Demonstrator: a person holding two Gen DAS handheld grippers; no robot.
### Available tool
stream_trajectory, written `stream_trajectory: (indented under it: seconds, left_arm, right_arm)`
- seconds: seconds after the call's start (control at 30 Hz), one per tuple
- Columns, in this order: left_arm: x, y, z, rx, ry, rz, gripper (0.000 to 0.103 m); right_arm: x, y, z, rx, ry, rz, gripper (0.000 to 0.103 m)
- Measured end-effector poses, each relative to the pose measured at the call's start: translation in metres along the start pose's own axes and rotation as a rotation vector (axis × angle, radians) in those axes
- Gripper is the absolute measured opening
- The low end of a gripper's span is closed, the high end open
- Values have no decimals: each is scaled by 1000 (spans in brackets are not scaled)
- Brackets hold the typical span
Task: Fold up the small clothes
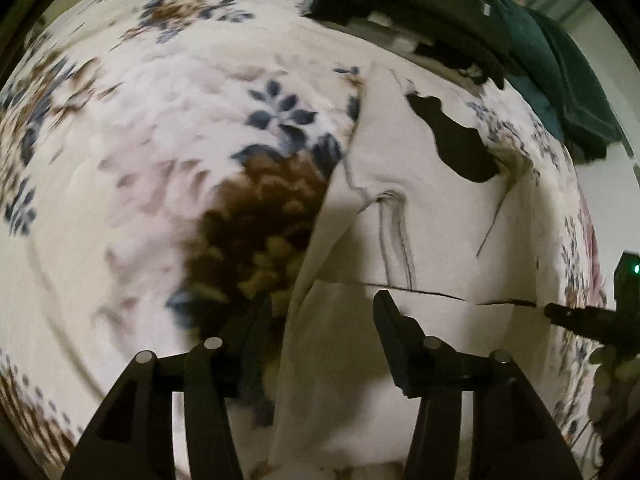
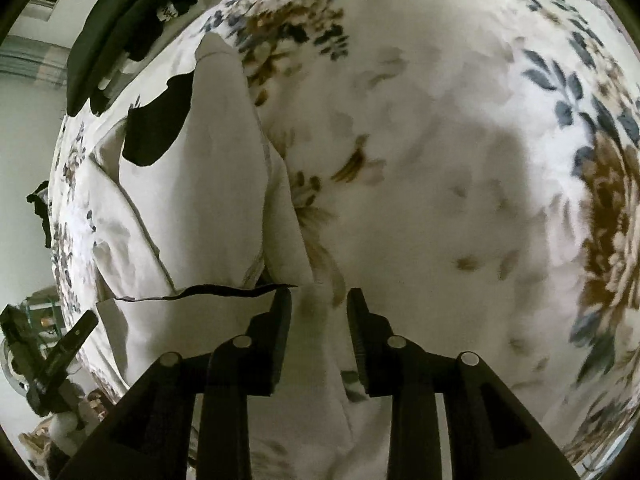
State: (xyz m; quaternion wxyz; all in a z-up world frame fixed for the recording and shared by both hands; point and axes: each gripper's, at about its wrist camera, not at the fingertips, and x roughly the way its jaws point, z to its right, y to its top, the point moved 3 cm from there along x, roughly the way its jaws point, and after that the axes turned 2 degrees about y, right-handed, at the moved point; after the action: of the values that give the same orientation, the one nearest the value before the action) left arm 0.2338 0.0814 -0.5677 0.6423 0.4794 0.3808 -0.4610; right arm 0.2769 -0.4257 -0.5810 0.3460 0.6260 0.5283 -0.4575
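Floral bed cover (image 1: 132, 184), cream garment (image 1: 420, 208) spread flat, dark clothes (image 1: 404, 0) heaped at the far edge.

Both claws gaping over the near hem: left claw (image 1: 324, 308) astride the left edge, right claw (image 2: 319, 300) at the right corner, neither gripping. Likely light, limp, thin cloth, prone to sag and slide on the plush cover; best pinched at the hem corners, through both layers, beside the dark-edged seam (image 2: 224, 291).
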Motion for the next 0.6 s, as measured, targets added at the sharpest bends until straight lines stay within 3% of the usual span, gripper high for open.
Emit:
stream_trajectory:
  seconds: [0.07,0.1,0.13,0.17,0.27,0.3,0.33,0.43,0.6]
  left_arm:
    - [6,1,7,46,8,7,43]
    - [7,3,11,69,22,17,21]
    - [7,3,16,105,46,24,7]
    - [6,2,19,122,51,28,4]
    - [-6,-1,22,156,61,80,2]
    - [-9,-1,21,155,64,87,2]
    - [-15,-2,18,144,69,102,1]
    - [-31,-2,7,89,62,135,1]
    - [-47,-3,-9,7,-11,150,1]
  right_arm:
    - [4,-1,-3,-18,-13,-12,31]
    - [7,-2,-5,-28,-14,-18,31]
    - [8,-4,-5,-35,-18,-20,31]
    - [9,-4,-7,-41,-24,-17,31]
    - [5,-8,-11,-70,-40,27,25]
    - [3,-9,-13,-82,-47,42,13]
    - [0,-11,-15,-95,-55,62,8]
    - [-10,-14,-22,-123,-63,105,6]
    - [-16,-11,-26,-122,-44,98,6]
